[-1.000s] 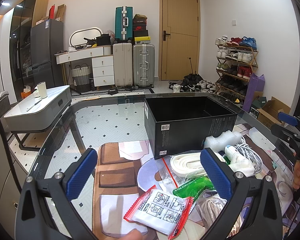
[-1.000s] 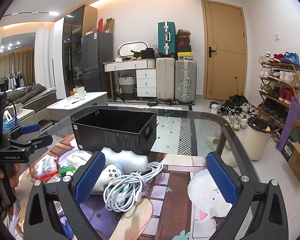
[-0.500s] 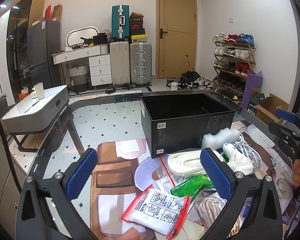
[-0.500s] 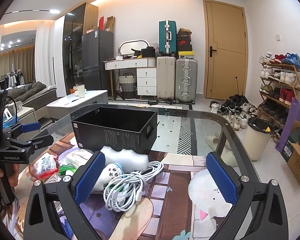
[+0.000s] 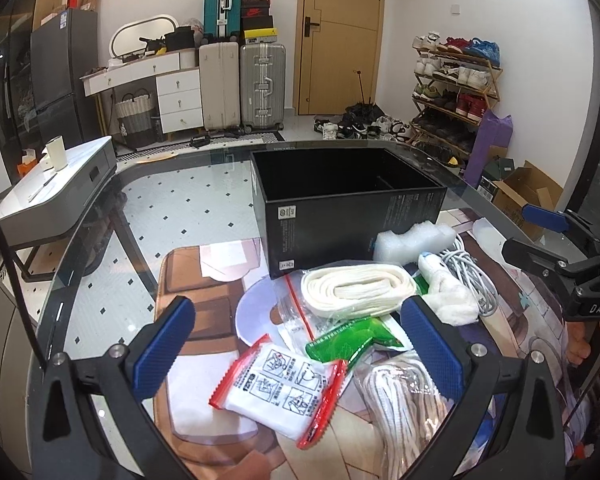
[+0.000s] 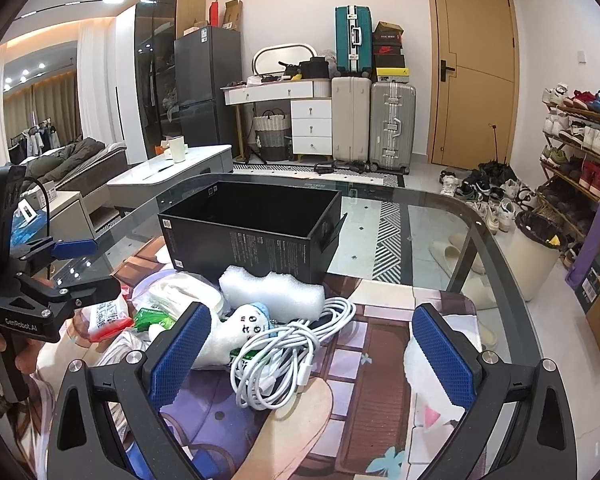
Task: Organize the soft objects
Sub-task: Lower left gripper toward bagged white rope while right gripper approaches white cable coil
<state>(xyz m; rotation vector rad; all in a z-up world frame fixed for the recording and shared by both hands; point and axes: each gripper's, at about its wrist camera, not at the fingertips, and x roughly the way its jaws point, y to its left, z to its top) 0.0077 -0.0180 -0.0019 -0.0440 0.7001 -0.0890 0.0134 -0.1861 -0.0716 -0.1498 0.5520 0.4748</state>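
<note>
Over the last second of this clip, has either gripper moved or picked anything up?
Both grippers have eased forward and tipped down toward the pile, so the black box looms larger. The left gripper hangs open over the red-edged packet, the right gripper open over the white cable. Nothing was grasped or released; the items lie as before, box empty.

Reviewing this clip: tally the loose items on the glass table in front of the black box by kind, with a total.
Sealed packets: 2, red-edged packet and green packet.
Coiled or bundled cord and strap: 3, webbing roll, white cable, rope bundle.
Foam block: 1.
Plush toy: 1.
Clear zip bag: 1.
Total: 8.
</note>
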